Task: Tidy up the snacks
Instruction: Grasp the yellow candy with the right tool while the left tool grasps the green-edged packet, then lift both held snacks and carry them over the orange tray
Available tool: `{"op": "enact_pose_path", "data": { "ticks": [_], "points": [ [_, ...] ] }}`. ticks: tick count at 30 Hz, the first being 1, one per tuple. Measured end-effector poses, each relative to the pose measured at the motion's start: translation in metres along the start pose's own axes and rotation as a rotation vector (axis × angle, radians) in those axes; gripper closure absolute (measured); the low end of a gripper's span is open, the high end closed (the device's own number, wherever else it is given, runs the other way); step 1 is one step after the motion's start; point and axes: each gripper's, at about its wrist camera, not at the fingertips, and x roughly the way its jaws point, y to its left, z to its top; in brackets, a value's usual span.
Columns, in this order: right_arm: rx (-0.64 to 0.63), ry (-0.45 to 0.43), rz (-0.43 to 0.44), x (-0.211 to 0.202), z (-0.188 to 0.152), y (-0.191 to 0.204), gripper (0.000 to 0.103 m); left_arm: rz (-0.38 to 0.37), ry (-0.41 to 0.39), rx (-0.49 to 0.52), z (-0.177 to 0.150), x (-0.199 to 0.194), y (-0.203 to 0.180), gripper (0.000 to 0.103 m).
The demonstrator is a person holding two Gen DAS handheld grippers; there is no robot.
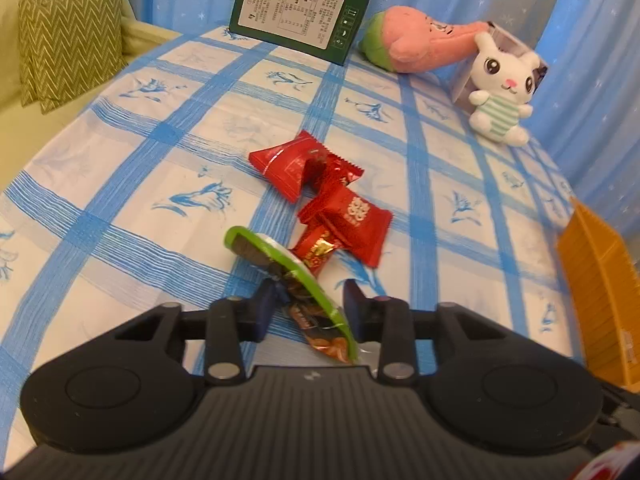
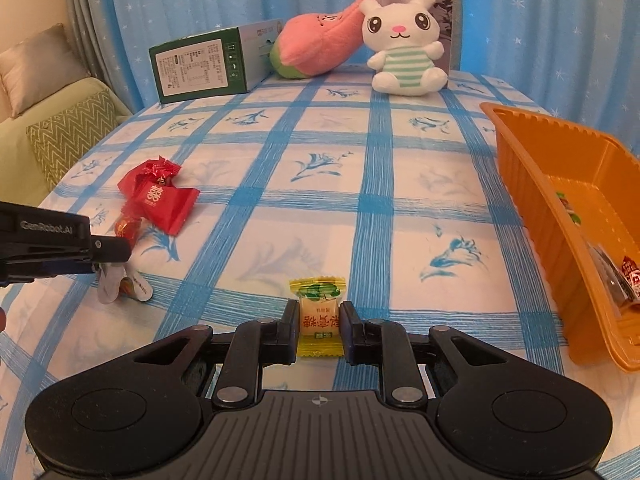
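Yellow candy (image 2: pixel 319 319) sits on the table between our right gripper (image 2: pixel 319 334) fingers, not clamped.
Left gripper (image 1: pixel 310 308) apart w/ green-edged snack packet (image 1: pixel 296 276) between; orange tray (image 2: pixel 560 216) at right.

On the table (image 2: pixel 400 168) the candy pile (image 2: pixel 160 200) is lying at the left and the tray (image 2: pixel 532 184) at the right, with wrapped snacks (image 2: pixel 616 276) sitting in it — behind, the box (image 2: pixel 200 66) and two plush toys (image 2: pixel 404 44) are standing.

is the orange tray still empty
No, the orange tray already holds a few wrapped snacks along its inner side, seen in the right wrist view.
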Motion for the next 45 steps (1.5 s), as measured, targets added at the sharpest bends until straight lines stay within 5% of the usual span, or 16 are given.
{"op": "enact_pose_path", "data": {
  "ticks": [10,31,38,45],
  "points": [
    [0.022,-0.015,0.0,-0.016,-0.002,-0.007,0.082,0.002,-0.016,0.1,-0.022,-0.023,-0.007,0.084],
    [0.069,-0.029,0.008,-0.046,-0.011,-0.015,0.082,0.124,-0.022,0.437,-0.063,-0.039,-0.044,0.081],
    [0.087,-0.033,0.006,-0.051,-0.011,-0.021,0.082,0.142,-0.019,0.413,-0.063,-0.041,-0.041,0.073],
    [0.095,-0.032,0.006,-0.052,-0.013,-0.024,0.082,0.08,0.037,0.256,-0.06,-0.047,-0.027,0.072]
  ]
}}
